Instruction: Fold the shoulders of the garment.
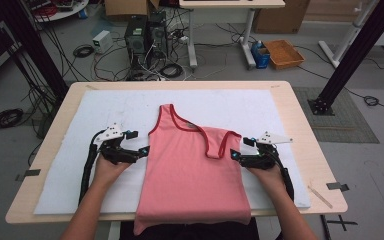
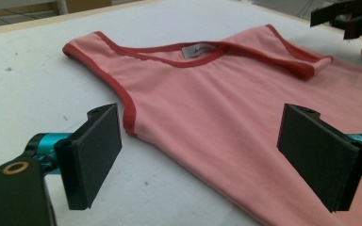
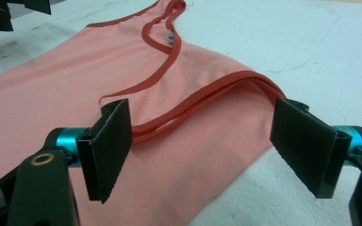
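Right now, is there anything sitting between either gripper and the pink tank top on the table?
Nothing visible. The left gripper and the right gripper flank the pink tank top, both with jaws open. In each gripper view the fabric lies straight ahead between the jaws, with just bare white mat beside it.

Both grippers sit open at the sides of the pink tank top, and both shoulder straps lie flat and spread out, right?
Not quite. The grippers, left and right, are open beside the tank top, but only the left strap lies spread out. The right strap is folded over onto the top, as the right gripper view shows.
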